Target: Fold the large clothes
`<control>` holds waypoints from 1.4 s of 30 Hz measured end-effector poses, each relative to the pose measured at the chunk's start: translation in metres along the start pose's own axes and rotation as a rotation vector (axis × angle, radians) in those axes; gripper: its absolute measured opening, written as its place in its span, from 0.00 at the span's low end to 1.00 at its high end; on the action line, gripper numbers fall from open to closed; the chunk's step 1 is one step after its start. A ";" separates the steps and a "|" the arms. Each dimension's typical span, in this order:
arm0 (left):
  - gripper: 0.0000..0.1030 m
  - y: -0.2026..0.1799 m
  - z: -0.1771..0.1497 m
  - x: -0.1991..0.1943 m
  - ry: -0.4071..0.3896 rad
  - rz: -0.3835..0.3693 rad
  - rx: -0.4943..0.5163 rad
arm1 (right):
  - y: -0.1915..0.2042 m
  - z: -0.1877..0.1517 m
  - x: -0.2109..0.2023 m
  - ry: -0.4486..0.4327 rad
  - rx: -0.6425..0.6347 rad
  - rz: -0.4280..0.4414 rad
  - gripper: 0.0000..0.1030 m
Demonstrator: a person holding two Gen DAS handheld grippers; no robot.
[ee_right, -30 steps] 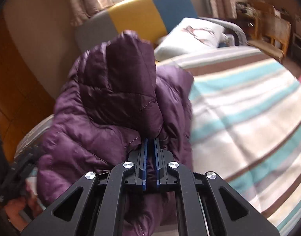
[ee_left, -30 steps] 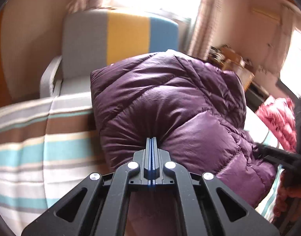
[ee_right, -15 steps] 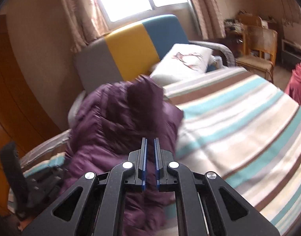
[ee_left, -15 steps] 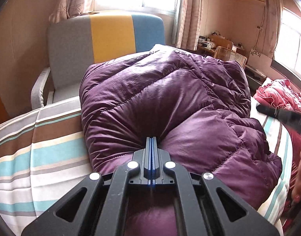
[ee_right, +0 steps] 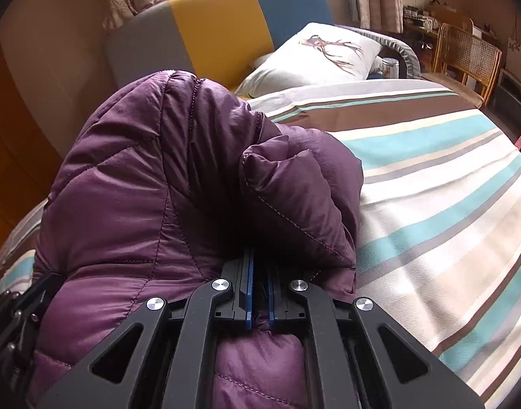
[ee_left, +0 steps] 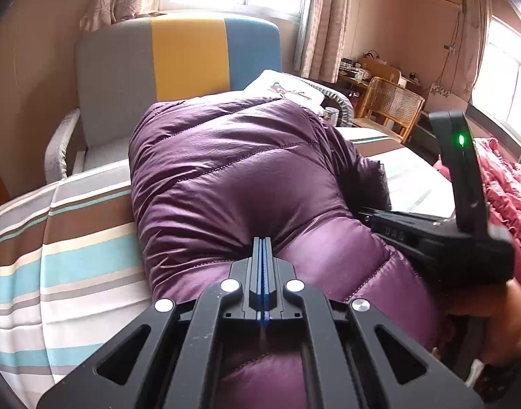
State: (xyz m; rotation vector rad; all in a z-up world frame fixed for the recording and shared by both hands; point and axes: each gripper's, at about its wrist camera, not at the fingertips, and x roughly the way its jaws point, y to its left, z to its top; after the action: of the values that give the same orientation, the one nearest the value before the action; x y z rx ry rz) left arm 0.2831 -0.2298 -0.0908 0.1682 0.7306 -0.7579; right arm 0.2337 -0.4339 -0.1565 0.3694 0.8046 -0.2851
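A purple quilted down jacket (ee_left: 233,177) lies bunched on the striped bedspread (ee_left: 73,266). My left gripper (ee_left: 262,243) is shut on a fold of its near edge. In the left wrist view the right gripper (ee_left: 366,216) reaches in from the right, gripping the jacket's side, with a hand behind it. In the right wrist view my right gripper (ee_right: 258,255) is shut on a pinch of the purple jacket (ee_right: 158,187), which bulges up over the fingertips and hides them. The left gripper's black frame shows at the lower left edge there.
A grey, yellow and blue headboard (ee_left: 189,58) stands behind the bed. A white pillow with a deer print (ee_right: 315,54) lies at its foot. A red padded garment (ee_left: 499,184) lies at the right. A rattan chair (ee_left: 390,102) and cluttered desk stand beyond the bed.
The right gripper has come back down close to the jacket, which now fills its view again. In the left wrist view the right gripper has moved in from the edge toward the jacket's side.
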 end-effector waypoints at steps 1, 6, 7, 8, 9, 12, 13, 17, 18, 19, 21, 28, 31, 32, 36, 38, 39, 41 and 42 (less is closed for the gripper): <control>0.00 0.004 0.003 -0.003 0.008 -0.021 -0.018 | -0.002 -0.002 -0.002 -0.005 0.001 0.008 0.04; 0.05 0.021 0.022 -0.012 -0.006 -0.031 -0.103 | -0.012 -0.005 -0.010 -0.014 0.048 0.053 0.04; 0.05 0.025 0.025 -0.009 -0.002 -0.030 -0.119 | -0.011 -0.006 -0.009 -0.016 0.045 0.053 0.04; 0.05 0.028 0.027 -0.004 0.005 -0.030 -0.124 | -0.011 -0.006 -0.009 -0.017 0.041 0.054 0.04; 0.05 0.029 0.029 0.001 0.012 -0.027 -0.123 | -0.011 -0.006 -0.009 -0.017 0.040 0.058 0.04; 0.05 0.033 0.031 0.024 0.066 -0.013 -0.116 | -0.011 -0.006 -0.008 -0.008 0.035 0.063 0.04; 0.05 0.037 0.029 0.035 0.102 -0.032 -0.152 | -0.011 -0.005 -0.006 -0.002 0.032 0.055 0.04; 0.05 0.053 0.022 0.056 0.135 -0.078 -0.219 | -0.011 -0.001 0.004 0.004 0.024 0.039 0.04; 0.05 0.053 0.021 0.057 0.134 -0.078 -0.213 | -0.011 -0.001 0.004 -0.001 0.020 0.039 0.04; 0.05 0.051 0.019 0.058 0.130 -0.070 -0.188 | -0.011 -0.002 0.004 -0.007 0.015 0.039 0.04; 0.05 0.047 0.018 0.056 0.120 -0.049 -0.156 | -0.010 -0.003 0.002 -0.008 0.009 0.040 0.04; 0.04 0.039 0.011 0.027 0.073 -0.018 -0.139 | -0.016 -0.003 -0.022 -0.009 0.031 0.080 0.04; 0.04 0.042 0.006 0.012 0.056 -0.040 -0.157 | -0.016 -0.009 -0.040 -0.027 0.036 0.096 0.04; 0.04 0.042 0.005 0.008 0.059 -0.047 -0.156 | -0.014 -0.011 -0.046 -0.028 0.029 0.093 0.04; 0.05 0.037 -0.002 -0.006 0.050 -0.062 -0.141 | -0.010 -0.023 -0.066 -0.038 0.018 0.089 0.13; 0.05 0.035 -0.006 -0.005 0.053 -0.057 -0.131 | -0.011 -0.028 -0.061 -0.022 0.015 0.074 0.13; 0.05 0.034 -0.007 -0.001 0.061 -0.059 -0.131 | -0.011 -0.029 -0.054 0.002 0.015 0.060 0.13; 0.05 0.034 -0.008 0.008 0.079 -0.055 -0.135 | -0.012 -0.027 -0.037 0.032 0.017 0.042 0.13; 0.05 0.033 -0.009 0.012 0.084 -0.049 -0.127 | -0.012 -0.024 -0.029 0.030 0.005 0.023 0.11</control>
State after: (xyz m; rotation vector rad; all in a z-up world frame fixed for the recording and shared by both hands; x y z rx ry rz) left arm 0.3061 -0.2091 -0.1091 0.0672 0.8630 -0.7523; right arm 0.1942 -0.4315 -0.1529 0.3881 0.8287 -0.2611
